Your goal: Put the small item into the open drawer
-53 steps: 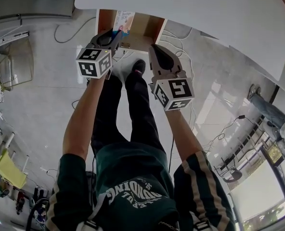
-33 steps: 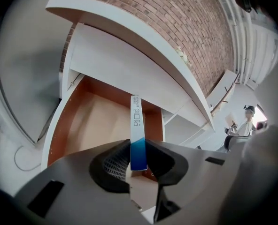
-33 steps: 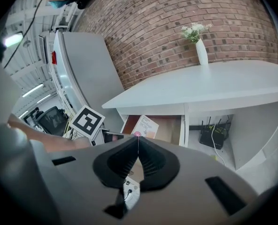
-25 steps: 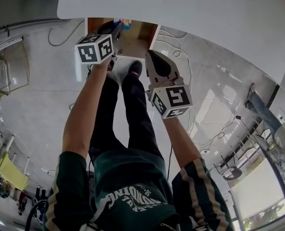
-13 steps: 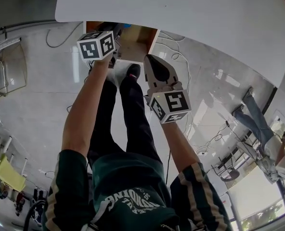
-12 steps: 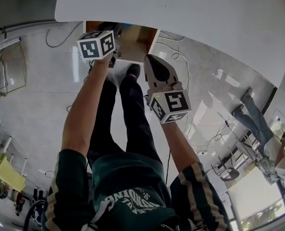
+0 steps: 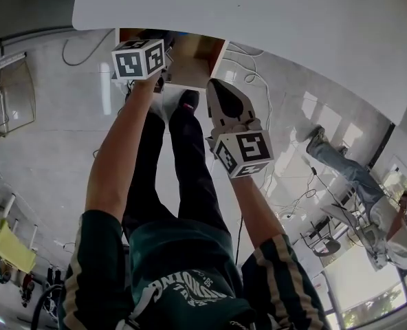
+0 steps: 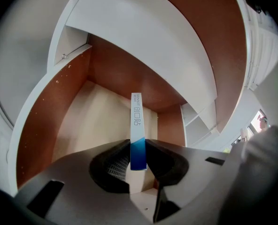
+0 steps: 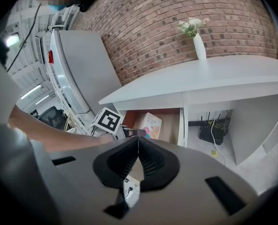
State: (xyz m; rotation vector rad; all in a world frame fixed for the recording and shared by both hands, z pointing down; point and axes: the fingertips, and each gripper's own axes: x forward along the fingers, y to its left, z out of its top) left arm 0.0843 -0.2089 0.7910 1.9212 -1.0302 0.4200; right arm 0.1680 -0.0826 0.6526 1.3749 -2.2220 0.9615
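Looking steeply down past a person's dark trousers and striped sleeves toward a white table [image 7: 258,5] at twelve o'clock. Reaching at eleven o'clock under the table's edge into the open drawer [image 8: 50,125] with the left gripper [image 8: 138,148], marker cube facing up. Pinching the small item [image 8: 137,118], a thin white box with a blue lower end, edge-on between that gripper's jaws, pads pressed against both flat faces. Holding the box upright inside the drawer, over its pale floor, with brown side walls at nine and three o'clock and the brown back wall at twelve. Impossible to tell whether touching the floor or hanging clear of it. Hovering just outside the drawer's front at one o'clock with the right gripper [image 7: 216,84], jaws pressed together on nothing. Looking along the right gripper's jaws: drawer pulled out beneath the white tabletop, the box's colourful broad face at centre, the left marker cube just beside it at nine o'clock, a vase of flowers [image 9: 199,45] on the table at one o'clock, a brick wall [image 9: 176,18] behind.
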